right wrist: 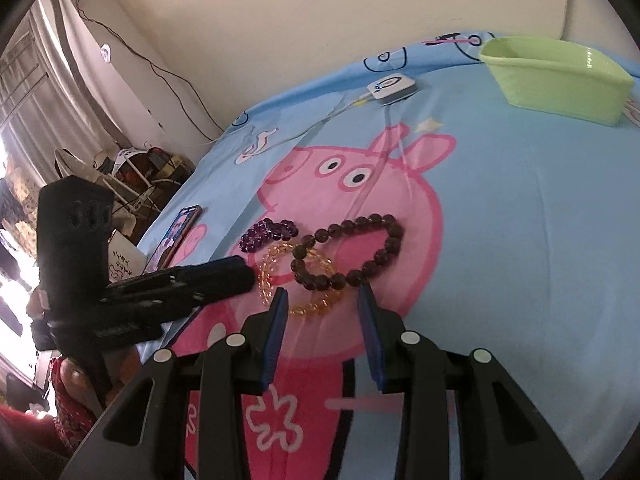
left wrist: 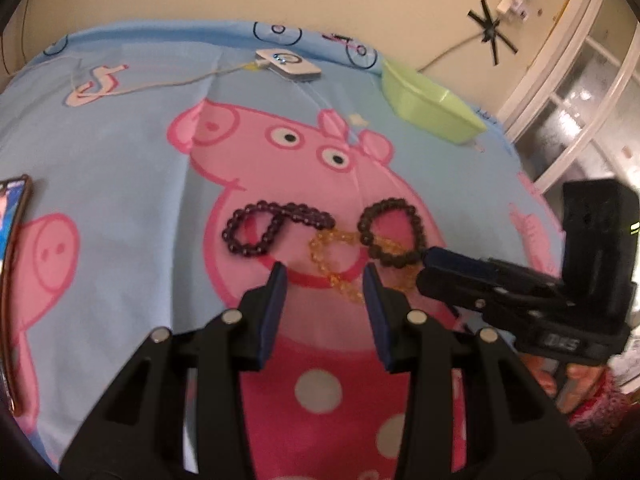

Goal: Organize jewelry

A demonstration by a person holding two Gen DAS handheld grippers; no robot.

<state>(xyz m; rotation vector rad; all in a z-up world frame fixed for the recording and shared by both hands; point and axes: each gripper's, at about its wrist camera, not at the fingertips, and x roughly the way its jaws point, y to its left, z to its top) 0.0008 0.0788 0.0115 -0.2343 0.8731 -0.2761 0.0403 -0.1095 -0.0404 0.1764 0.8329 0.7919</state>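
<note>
The yellow bead bracelet [left wrist: 332, 264] lies on the bed sheet [left wrist: 120, 184], right in front of the left gripper [left wrist: 324, 280], whose jaws are apart and empty; the right gripper [right wrist: 320, 300] is empty too, jaws apart

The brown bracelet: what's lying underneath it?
Part of the amber bracelet runs under the brown bracelet where the two loops cross; below both is the cartoon bedsheet. The covered amber beads cannot be seen.
</note>
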